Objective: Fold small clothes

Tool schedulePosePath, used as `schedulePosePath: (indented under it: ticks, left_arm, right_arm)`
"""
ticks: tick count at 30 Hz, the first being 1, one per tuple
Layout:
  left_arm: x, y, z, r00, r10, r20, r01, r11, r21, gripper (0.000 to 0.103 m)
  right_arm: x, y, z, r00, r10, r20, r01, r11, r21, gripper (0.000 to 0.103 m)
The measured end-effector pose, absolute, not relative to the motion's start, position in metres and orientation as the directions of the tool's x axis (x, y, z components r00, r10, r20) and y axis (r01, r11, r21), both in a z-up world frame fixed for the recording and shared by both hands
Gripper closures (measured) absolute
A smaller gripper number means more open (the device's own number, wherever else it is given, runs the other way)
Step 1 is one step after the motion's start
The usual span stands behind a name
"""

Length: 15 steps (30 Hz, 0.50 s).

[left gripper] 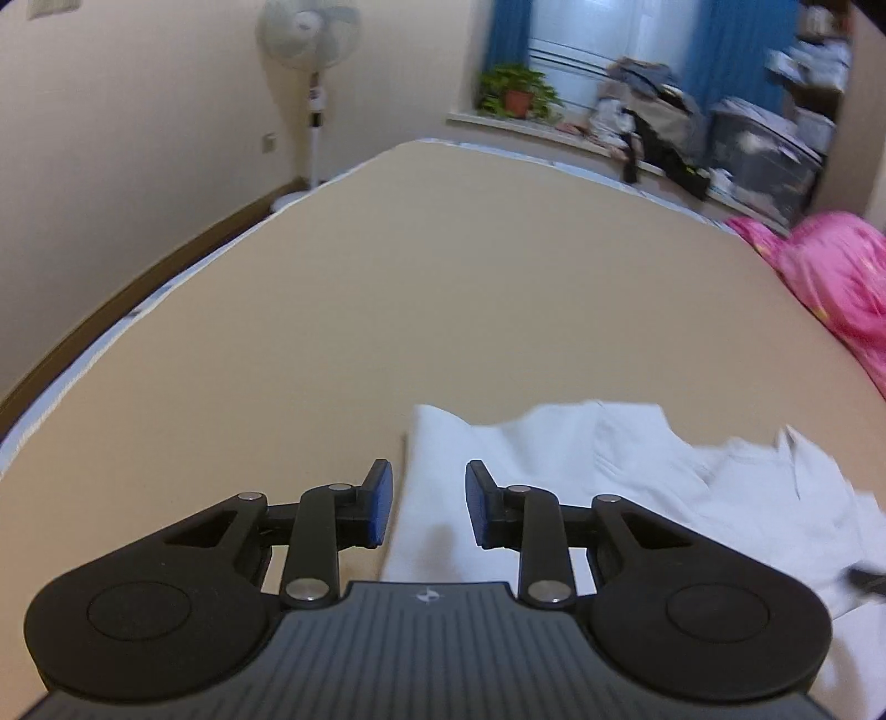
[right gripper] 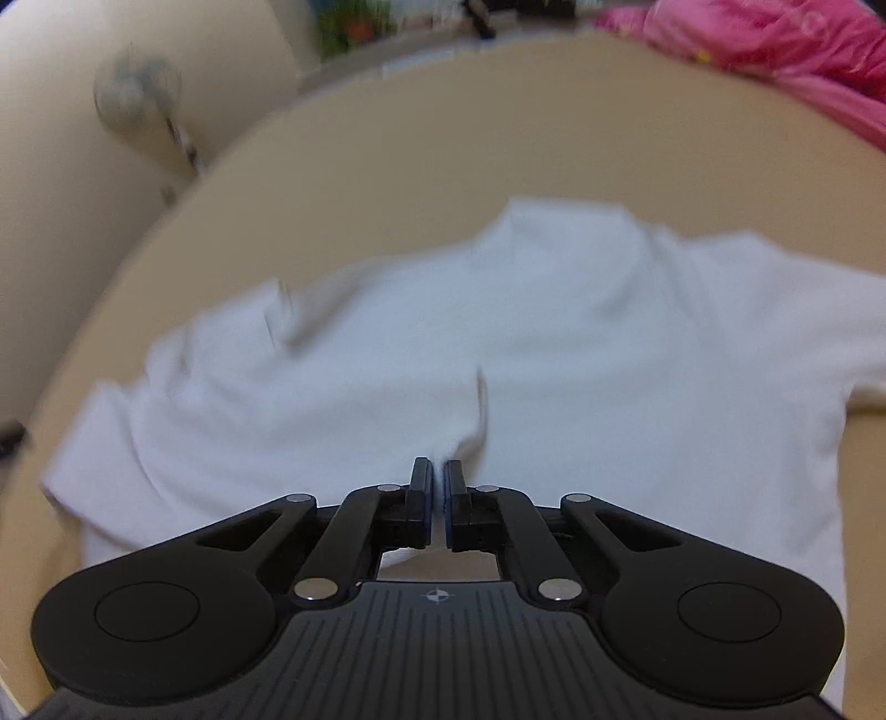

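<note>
A small white shirt (right gripper: 554, 332) lies crumpled on the tan bed surface (right gripper: 415, 138). My right gripper (right gripper: 438, 487) is shut on a pinch of the shirt's near edge, and the cloth rises in a ridge from the jaws. In the left wrist view the same white shirt (left gripper: 637, 476) lies at the lower right. My left gripper (left gripper: 429, 498) is open, its jaws standing either side of the shirt's left edge, holding nothing.
A pink quilt (left gripper: 830, 277) lies at the bed's right side. A standing fan (left gripper: 310, 44) is by the left wall. A potted plant (left gripper: 518, 91) and piled clothes (left gripper: 653, 111) sit on the window sill beyond the bed.
</note>
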<state>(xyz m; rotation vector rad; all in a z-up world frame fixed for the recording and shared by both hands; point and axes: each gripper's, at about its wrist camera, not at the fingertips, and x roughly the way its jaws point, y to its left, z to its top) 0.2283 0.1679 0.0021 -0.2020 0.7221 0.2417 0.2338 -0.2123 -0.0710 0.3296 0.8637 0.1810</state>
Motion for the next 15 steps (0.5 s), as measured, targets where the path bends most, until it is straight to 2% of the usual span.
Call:
schedulePosePath:
  ticks: [2, 4, 5, 7, 10, 15]
  left_arm:
    - [0.236, 0.171, -0.001, 0.723, 0.139, -0.677, -0.301, 0.945, -0.128, 0.071]
    - [0.228, 0.172, -0.001, 0.732, 0.120, -0.671, -0.291, 0.945, -0.149, 0.071]
    - [0.229, 0.172, 0.000, 0.736, 0.109, -0.668, -0.283, 0.946, -0.156, 0.071]
    - [0.232, 0.168, 0.000, 0.735, 0.090, -0.672, -0.263, 0.951, -0.160, 0.069]
    - [0.242, 0.157, -0.015, 0.706, 0.044, -0.706, -0.229, 0.958, -0.170, 0.069]
    - [0.256, 0.147, -0.042, 0.635, -0.068, -0.770, -0.169, 0.960, -0.224, 0.068]
  right_arm:
    - [0.229, -0.229, -0.039, 0.749, 0.287, -0.597, -0.035, 0.917, 0.398, 0.100]
    - [0.222, -0.246, -0.011, 0.845, 0.203, -0.495, -0.033, 0.943, 0.330, 0.100]
    - [0.224, -0.255, -0.007, 0.855, 0.145, -0.498, 0.004, 0.959, 0.284, 0.100]
    - [0.236, -0.276, -0.020, 0.798, 0.078, -0.597, 0.080, 0.969, 0.233, 0.100]
    - [0.250, -0.307, -0.047, 0.705, 0.063, -0.707, 0.197, 0.939, 0.280, 0.100]
    - [0.251, -0.300, -0.038, 0.748, 0.061, -0.660, 0.140, 0.959, 0.248, 0.100]
